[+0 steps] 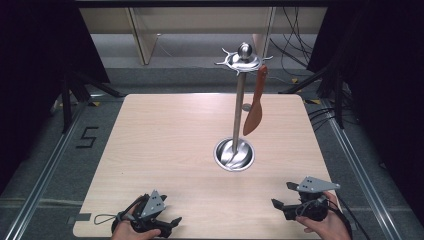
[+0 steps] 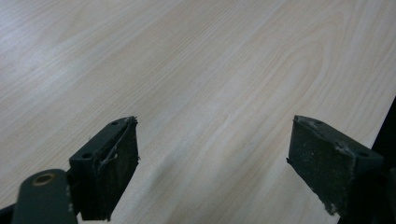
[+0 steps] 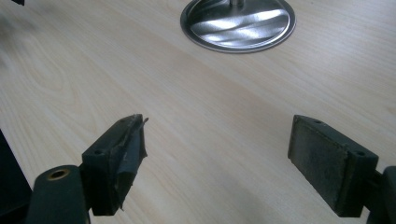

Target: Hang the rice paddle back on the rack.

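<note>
The right tongs (image 3: 217,163) stand wide apart over the pale wood desk (image 3: 196,102), with bare grain between the two black jaws and nothing gripped. The pad (image 3: 128,158) on the left-hand jaw is torn and peeling at its upper edge; the pad on the other jaw looks scuffed but flat. Farther ahead, at the top of the view, sits the round, shiny metal base (image 3: 238,23) of a stand, its stem cut off by the frame. A dark strip shows beyond the desk's edge at lower left.

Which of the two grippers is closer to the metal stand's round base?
The right gripper. It sits at the table's near right edge, just below the round base, which fills the top of its own view; the left gripper rests farther off at near left.
</note>
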`<state>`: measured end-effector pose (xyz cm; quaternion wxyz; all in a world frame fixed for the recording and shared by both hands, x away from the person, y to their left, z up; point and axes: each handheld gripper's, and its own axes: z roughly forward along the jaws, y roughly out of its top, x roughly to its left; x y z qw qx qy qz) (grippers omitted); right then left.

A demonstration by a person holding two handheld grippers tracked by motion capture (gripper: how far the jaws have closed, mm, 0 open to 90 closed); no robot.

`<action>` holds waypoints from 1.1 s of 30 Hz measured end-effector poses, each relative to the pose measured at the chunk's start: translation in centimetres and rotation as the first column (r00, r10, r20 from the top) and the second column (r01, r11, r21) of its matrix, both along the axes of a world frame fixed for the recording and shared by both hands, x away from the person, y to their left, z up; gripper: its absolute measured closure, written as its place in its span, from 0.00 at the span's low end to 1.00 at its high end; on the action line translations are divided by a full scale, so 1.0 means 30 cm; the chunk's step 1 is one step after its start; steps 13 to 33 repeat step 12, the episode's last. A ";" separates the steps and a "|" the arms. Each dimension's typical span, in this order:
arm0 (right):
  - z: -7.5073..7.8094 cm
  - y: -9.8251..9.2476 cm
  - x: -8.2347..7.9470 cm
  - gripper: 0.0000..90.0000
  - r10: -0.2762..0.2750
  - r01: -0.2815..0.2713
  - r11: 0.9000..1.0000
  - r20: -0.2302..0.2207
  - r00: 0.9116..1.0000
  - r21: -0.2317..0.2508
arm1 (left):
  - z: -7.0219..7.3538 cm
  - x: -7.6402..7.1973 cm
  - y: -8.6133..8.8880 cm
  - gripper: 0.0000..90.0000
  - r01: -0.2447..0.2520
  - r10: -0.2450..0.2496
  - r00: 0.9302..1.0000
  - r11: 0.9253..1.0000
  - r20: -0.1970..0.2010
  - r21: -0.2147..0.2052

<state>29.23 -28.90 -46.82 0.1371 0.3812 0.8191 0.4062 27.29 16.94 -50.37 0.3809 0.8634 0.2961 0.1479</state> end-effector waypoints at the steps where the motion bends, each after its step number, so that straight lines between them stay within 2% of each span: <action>1: -0.001 -0.003 0.002 0.22 0.008 -0.008 1.000 0.013 1.000 -0.013 | 0.000 0.000 0.000 0.17 0.000 0.000 1.000 1.000 0.000 0.000; 2: -0.002 0.000 -0.003 0.22 0.002 -0.003 1.000 -0.008 1.000 -0.008 | 0.000 0.000 0.000 0.17 0.001 -0.001 1.000 1.000 0.000 0.000; 4: -0.004 0.000 -0.003 0.22 0.003 -0.002 1.000 0.001 1.000 -0.009 | 0.003 0.004 0.004 0.17 0.011 -0.012 1.000 1.000 0.023 0.014; 6: -0.004 0.000 -0.003 0.22 0.003 -0.003 1.000 0.001 1.000 -0.010 | 0.002 0.001 0.003 0.17 0.005 -0.005 1.000 1.000 0.009 0.002; 9: -0.006 -0.004 0.002 0.22 0.017 -0.017 1.000 0.016 1.000 -0.021 | 0.002 0.000 0.002 0.17 0.001 -0.001 1.000 1.000 0.010 0.001; 11: -0.006 -0.004 0.002 0.22 0.017 -0.016 1.000 0.013 1.000 -0.019 | 0.003 0.002 0.003 0.17 0.008 -0.008 1.000 1.000 0.018 0.013; 12: -0.006 0.001 -0.006 0.22 -0.001 0.001 1.000 -0.015 1.000 -0.004 | 0.001 0.001 0.002 0.17 0.005 -0.005 1.000 1.000 0.006 0.007; 33: -0.006 0.001 -0.006 0.22 -0.001 0.001 1.000 -0.015 1.000 -0.004 | 0.001 0.001 0.002 0.17 0.005 -0.005 1.000 1.000 0.006 0.007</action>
